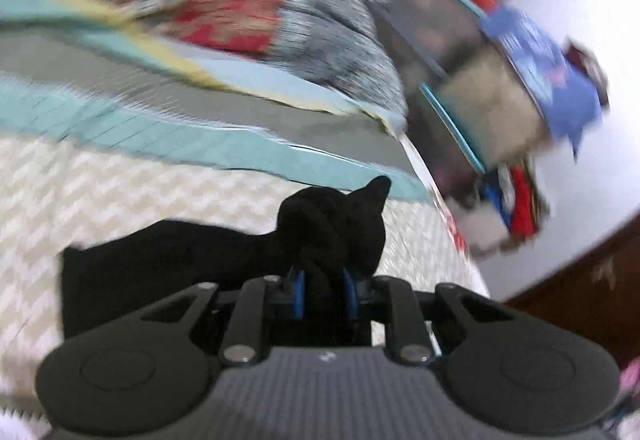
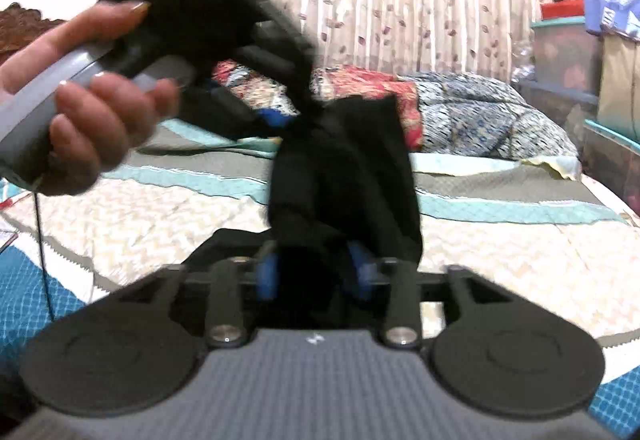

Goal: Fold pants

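Right gripper, clamped on black pants bunched between its pads; cloth runs up to left gripper, likewise clamped, above quilt's middle.

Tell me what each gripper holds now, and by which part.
Both hold the black pants, lifted above the bed: the left gripper and the right gripper each pinch a bunched fold. Which part cannot be told.

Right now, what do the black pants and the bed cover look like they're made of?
Black pants: soft matte knit or cotton, probably; they bunch and drape limply from both grippers. Bed cover: quilted cotton-like fabric, matte, with stitched zigzag and diamond patterns.
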Demonstrator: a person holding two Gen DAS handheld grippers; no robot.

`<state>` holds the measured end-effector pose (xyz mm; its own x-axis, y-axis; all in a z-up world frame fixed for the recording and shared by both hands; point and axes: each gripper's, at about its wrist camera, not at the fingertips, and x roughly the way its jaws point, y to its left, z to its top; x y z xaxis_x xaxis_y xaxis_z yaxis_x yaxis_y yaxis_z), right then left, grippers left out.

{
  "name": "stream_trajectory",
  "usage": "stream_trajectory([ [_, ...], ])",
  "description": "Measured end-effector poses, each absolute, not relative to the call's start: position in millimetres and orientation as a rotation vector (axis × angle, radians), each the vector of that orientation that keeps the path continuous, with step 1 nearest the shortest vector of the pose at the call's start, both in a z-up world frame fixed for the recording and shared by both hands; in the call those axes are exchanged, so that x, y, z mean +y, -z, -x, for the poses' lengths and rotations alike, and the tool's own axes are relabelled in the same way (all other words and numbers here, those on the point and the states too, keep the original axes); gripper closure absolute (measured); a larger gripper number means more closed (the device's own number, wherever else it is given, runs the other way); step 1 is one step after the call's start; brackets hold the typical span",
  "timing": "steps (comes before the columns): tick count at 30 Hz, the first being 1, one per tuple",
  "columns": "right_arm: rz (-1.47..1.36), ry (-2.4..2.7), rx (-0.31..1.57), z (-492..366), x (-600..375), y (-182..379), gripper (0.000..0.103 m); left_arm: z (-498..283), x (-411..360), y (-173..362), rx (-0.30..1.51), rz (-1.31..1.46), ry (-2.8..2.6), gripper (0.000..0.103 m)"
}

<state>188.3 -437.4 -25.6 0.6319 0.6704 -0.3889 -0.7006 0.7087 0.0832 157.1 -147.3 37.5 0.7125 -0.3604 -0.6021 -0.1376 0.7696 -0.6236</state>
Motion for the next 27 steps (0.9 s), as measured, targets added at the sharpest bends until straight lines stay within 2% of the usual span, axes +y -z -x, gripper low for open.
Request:
stream_trajectory([
  [6, 0.183, -0.844, 0.473, -188, -411, 47, 0.052, -116, -91, 17, 0.82, 0.897, 0.015, 0.086],
  [8, 0.229, -0.88, 0.508, -184, -403, 53, 0.086, -111, -82, 33, 0.842, 0.904, -0.02, 0.086],
  [9, 0.24, -0.913, 0.542, -178, -399, 53, 0.097, -109, -78, 39, 0.848, 0.91, -0.033, 0.086],
  [11, 0.218, -0.976, 0.577, -172, -396, 48, 0.099, -105, -71, 48, 0.846, 0.941, -0.041, 0.085],
  [15, 0.26, -1.054, 0.533, -149, -392, 38, 0.1, -101, -65, 57, 0.867, 0.955, -0.076, 0.08],
  [18, 0.243, -1.072, 0.499, -145, -397, 31, 0.097, -100, -68, 56, 0.869, 0.941, -0.077, 0.07],
  [20, 0.245, -1.076, 0.464, -146, -399, 28, 0.086, -102, -71, 54, 0.87, 0.931, -0.067, 0.065],
  [22, 0.262, -1.044, 0.44, -153, -399, 30, 0.053, -105, -74, 52, 0.875, 0.92, -0.064, 0.063],
  [27, 0.241, -1.056, 0.501, -181, -390, 33, 0.053, -110, -83, 52, 0.891, 0.888, -0.06, 0.065],
])
